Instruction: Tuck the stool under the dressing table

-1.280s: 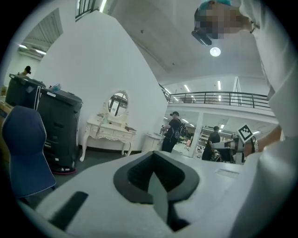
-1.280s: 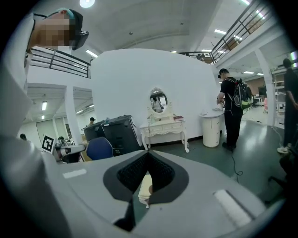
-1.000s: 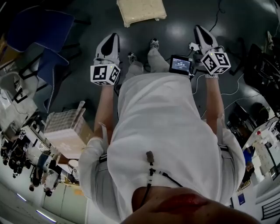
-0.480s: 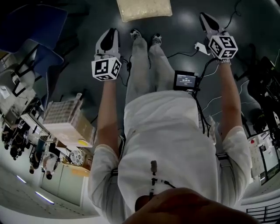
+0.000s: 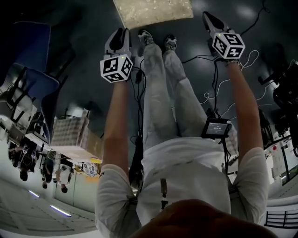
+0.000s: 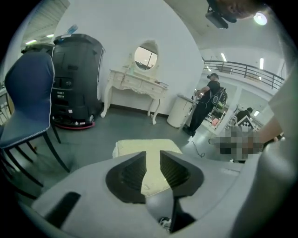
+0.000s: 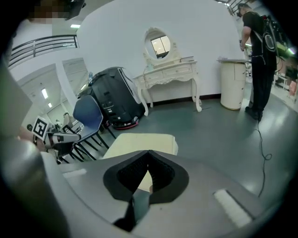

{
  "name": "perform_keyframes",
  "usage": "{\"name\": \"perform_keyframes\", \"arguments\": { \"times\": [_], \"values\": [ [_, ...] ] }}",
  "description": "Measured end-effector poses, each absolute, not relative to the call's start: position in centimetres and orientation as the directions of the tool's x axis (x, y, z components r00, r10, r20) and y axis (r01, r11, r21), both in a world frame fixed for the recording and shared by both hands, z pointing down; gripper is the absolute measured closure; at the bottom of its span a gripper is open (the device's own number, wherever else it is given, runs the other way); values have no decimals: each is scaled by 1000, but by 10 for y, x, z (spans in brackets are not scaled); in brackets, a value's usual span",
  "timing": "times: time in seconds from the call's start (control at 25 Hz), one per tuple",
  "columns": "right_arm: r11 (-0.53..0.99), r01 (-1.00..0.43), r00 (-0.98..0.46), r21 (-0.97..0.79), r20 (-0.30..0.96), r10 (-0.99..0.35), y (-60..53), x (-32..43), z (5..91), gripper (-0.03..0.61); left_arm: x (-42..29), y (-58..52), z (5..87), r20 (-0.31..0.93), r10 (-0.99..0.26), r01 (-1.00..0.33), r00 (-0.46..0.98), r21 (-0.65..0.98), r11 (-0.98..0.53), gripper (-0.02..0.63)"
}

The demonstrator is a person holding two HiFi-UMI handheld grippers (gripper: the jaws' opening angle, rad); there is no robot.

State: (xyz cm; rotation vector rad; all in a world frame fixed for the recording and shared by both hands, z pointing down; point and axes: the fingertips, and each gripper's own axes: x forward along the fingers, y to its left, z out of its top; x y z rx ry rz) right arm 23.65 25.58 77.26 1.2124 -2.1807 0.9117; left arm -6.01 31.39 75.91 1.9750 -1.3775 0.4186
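Stool (image 5: 153,11) ahead between right tongs (image 5: 206,16) and just-widening, seemingly empty left tongs (image 5: 122,31).

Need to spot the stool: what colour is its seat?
The stool is pale cream, clearest in the right gripper view.

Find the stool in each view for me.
Head view: stool at the top edge, centre.
Left gripper view: stool just below centre, on the floor.
Right gripper view: stool just below centre, slightly left.
Shared landmark: blue chair, left of the stool in all three.
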Motion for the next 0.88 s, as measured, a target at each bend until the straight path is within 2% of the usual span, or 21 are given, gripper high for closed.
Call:
{"name": "perform_keyframes", "arguments": {
  "times": [0.12, 0.16, 0.28, 0.44, 0.52, 0.88],
  "values": [
    [380, -870, -481, -314, 712, -512, 265, 221, 827, 569, -64, 313, 817, 647, -660, -915, 383, 361, -178, 469],
    [363, -876, -471, -316, 721, -508, 267, 220, 844, 551, -64, 313, 835, 658, -650, -916, 380, 366, -166, 441],
    [297, -900, -431, -319, 759, -489, 273, 221, 889, 462, -65, 317, 881, 694, -622, -920, 363, 372, -122, 380],
    [230, -919, -393, -321, 801, -452, 278, 221, 926, 305, -64, 319, 920, 735, -582, -922, 347, 380, -70, 294],
    [225, -925, -376, -305, 816, -440, 277, 223, 933, 291, -59, 318, 930, 746, -567, -922, 350, 383, -65, 249],
    [231, -924, -374, -305, 845, -383, 275, 225, 939, 293, -50, 310, 941, 774, -470, -904, 424, 393, -168, 246]
  ]
}}
